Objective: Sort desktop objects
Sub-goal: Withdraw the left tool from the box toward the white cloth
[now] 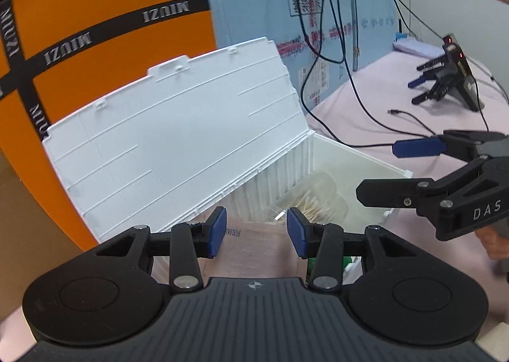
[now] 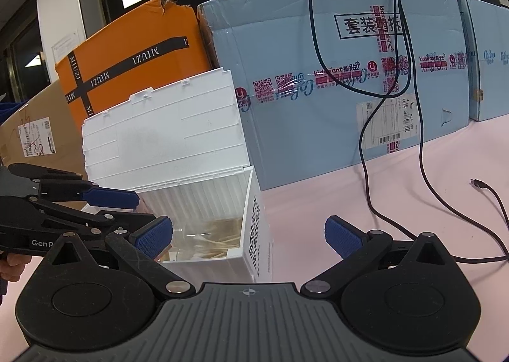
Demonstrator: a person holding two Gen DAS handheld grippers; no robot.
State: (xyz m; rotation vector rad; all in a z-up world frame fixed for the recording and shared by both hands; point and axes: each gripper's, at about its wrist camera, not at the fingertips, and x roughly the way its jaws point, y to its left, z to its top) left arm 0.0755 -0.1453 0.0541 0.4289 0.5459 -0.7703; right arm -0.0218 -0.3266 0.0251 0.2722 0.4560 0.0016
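"MIUZI" on orange box [image 2: 127,53]; "DAS" on right hand-held gripper [image 1: 378,171]

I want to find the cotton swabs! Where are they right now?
The cotton swabs sit in a clear tub inside the open white box, left of centre in the right wrist view, in front of the orange carton.

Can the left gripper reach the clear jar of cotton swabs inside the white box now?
Probably yes. The left gripper is open above the white box, whose lid stands raised, and the clear jar of cotton swabs lies uncovered just ahead.
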